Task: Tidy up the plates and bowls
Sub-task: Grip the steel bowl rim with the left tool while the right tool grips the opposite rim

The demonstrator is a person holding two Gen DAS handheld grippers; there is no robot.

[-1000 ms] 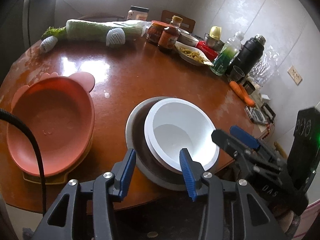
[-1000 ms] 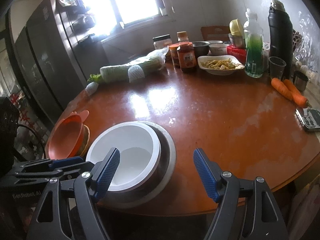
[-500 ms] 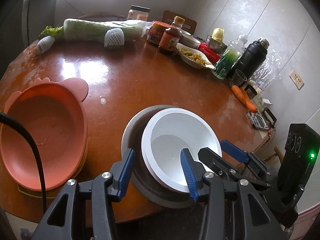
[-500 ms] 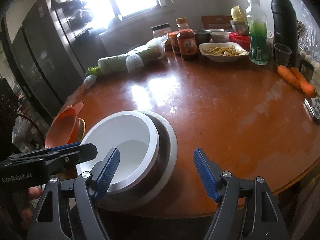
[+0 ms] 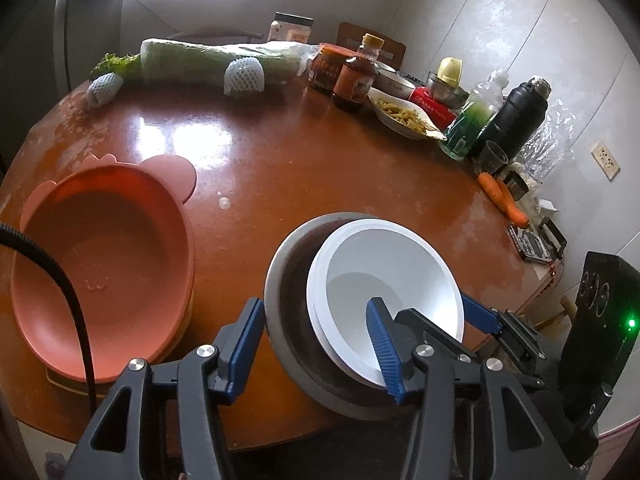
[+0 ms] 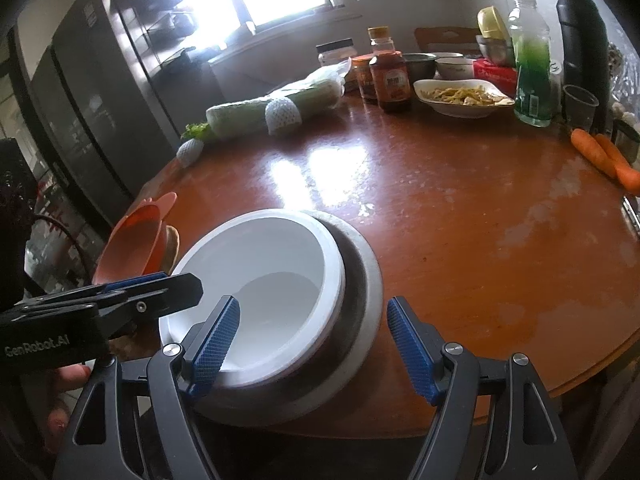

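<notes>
A white bowl (image 5: 392,264) sits inside a wider grey dish (image 5: 280,280) near the table's front edge. My left gripper (image 5: 316,348) straddles their near rims. One finger is outside the grey dish and the other inside the white bowl. Its jaws are opening and the pads stand off the rims. My right gripper (image 6: 314,346) is wide open over the same stack, one finger in the white bowl (image 6: 272,256) and one beyond the grey dish (image 6: 364,280). To the left, a pink eared plate (image 5: 104,256) rests on a yellowish plate.
The round brown table (image 5: 320,176) carries a wrapped cabbage (image 5: 208,60), sauce jars (image 5: 356,80), a dish of food (image 5: 404,116), a green bottle (image 5: 472,120), a black flask (image 5: 516,120) and carrots (image 5: 500,196) along its far and right sides. A person's hand (image 6: 68,376) holds the left gripper.
The left jaws have widened a little around the bowls' rims. The right gripper has come in closer, so its left finger now reaches inside the white bowl.
</notes>
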